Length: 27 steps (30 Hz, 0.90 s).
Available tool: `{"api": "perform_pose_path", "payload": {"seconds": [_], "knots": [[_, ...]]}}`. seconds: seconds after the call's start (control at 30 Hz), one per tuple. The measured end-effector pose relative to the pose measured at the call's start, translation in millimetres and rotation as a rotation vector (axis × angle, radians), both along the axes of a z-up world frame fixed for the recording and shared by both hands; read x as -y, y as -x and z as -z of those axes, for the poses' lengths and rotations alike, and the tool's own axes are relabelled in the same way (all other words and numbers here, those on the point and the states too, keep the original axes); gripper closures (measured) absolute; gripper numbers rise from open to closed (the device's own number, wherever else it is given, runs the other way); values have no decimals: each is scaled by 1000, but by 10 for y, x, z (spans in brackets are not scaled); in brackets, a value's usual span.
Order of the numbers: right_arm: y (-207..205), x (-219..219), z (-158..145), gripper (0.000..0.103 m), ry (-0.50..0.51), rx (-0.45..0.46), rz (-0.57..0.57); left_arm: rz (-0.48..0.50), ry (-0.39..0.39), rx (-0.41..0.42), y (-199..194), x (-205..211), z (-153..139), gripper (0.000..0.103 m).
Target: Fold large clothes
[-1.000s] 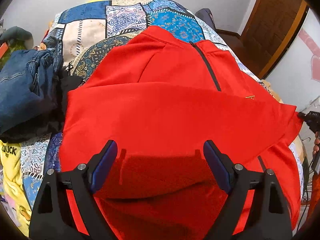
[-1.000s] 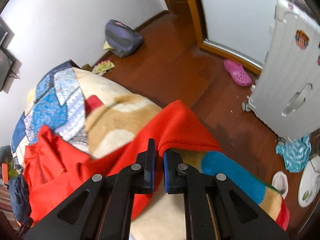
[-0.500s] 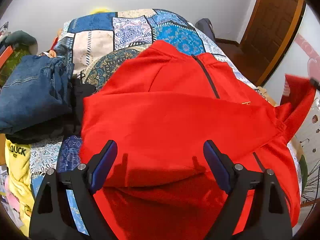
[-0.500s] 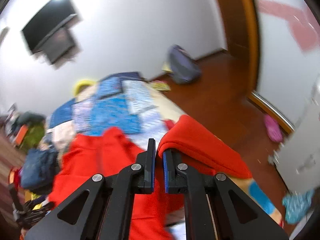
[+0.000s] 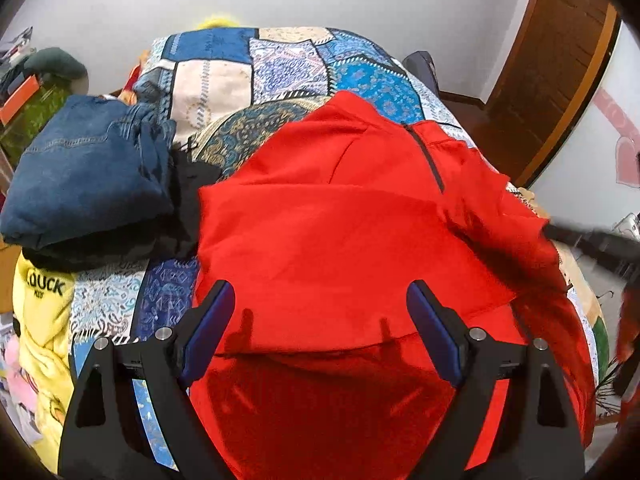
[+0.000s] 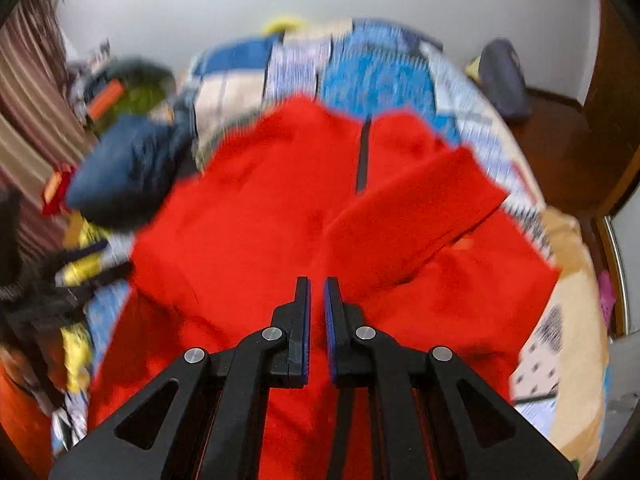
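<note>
A large red zip jacket (image 5: 340, 232) lies front up on the patchwork bed cover (image 5: 224, 88); its left sleeve is folded across the chest. My left gripper (image 5: 320, 320) is open and empty, hovering over the jacket's lower part. My right gripper (image 6: 317, 292) is shut on the red right sleeve (image 6: 416, 208), which stretches from the shoulder across the jacket (image 6: 256, 220) toward the middle. The right wrist view is motion blurred. In the left wrist view the right gripper is a dark blur (image 5: 588, 236) at the right edge.
Folded blue jeans (image 5: 84, 176) lie on dark clothes at the bed's left, also in the right wrist view (image 6: 128, 168). A yellow garment (image 5: 40, 312) hangs at the left edge. A wooden door (image 5: 556, 72) and a dark bag (image 6: 504, 80) stand to the right.
My right gripper has swung the red sleeve from the bed's right side up and over onto the jacket's front. The left gripper stayed open and drew back slightly.
</note>
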State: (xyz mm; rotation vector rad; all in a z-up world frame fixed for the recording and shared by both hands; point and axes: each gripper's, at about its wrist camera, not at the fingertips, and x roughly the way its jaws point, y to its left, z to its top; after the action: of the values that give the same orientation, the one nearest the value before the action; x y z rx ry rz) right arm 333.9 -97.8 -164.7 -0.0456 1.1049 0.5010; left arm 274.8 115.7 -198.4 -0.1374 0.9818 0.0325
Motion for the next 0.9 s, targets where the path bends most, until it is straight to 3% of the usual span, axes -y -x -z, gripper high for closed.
{"api": "perform_pose_path", "payload": {"seconds": [0.1, 0.27, 0.33, 0.4, 0.7, 0.9], "knots": [[57, -46, 146, 96, 72, -26, -35, -12, 7, -12, 27, -38, 56, 15], [105, -82, 38, 85, 138, 10, -60, -22, 25, -29, 25, -54, 116, 15], [95, -9, -54, 65, 145, 44, -39, -13, 35, -30, -17, -11, 100, 15], [48, 155, -142, 55, 142, 84, 18, 4, 32, -27, -77, 59, 55, 15], [-152, 954, -255, 55, 132, 94, 261, 194, -1, 40, -570, 897, -309, 15], [-121, 1338, -178, 55, 136, 69, 336, 365, -28, 10, -958, 1679, -184, 16]]}}
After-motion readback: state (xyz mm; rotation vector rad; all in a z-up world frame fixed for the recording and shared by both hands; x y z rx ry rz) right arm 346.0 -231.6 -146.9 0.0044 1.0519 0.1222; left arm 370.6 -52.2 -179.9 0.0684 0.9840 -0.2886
